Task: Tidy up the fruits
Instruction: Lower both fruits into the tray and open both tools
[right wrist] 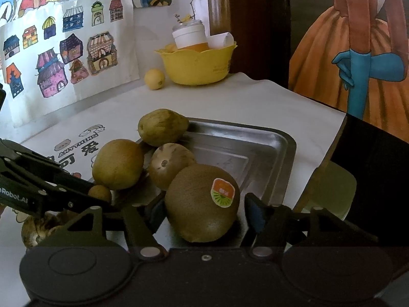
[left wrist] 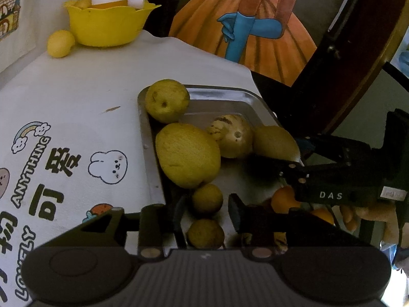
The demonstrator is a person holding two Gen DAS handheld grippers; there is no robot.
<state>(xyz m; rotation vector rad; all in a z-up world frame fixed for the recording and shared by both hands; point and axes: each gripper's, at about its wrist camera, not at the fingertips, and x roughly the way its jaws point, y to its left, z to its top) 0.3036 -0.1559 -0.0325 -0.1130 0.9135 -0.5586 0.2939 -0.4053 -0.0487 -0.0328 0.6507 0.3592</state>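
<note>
kiwi [right wrist: 202, 203] with a sticker lying in the near part of the metal tray [right wrist: 268, 151], long axis tilted up to the right, right gripper [right wrist: 204, 213] open around it, pads apart from the skin, left gripper [left wrist: 205, 212] open around two small round fruits [left wrist: 207, 198], yellow bowl [right wrist: 196, 66] far back

Stickered kiwi [right wrist: 202, 204] and yellowish fruits [left wrist: 188, 154] lie in metal tray [right wrist: 268, 138].

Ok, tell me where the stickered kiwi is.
In the right wrist view the stickered kiwi lies in the metal tray, between the right gripper fingers, beside a striped fruit.

Stickered kiwi [right wrist: 203, 203] — between parted right gripper [right wrist: 204, 215]
</note>
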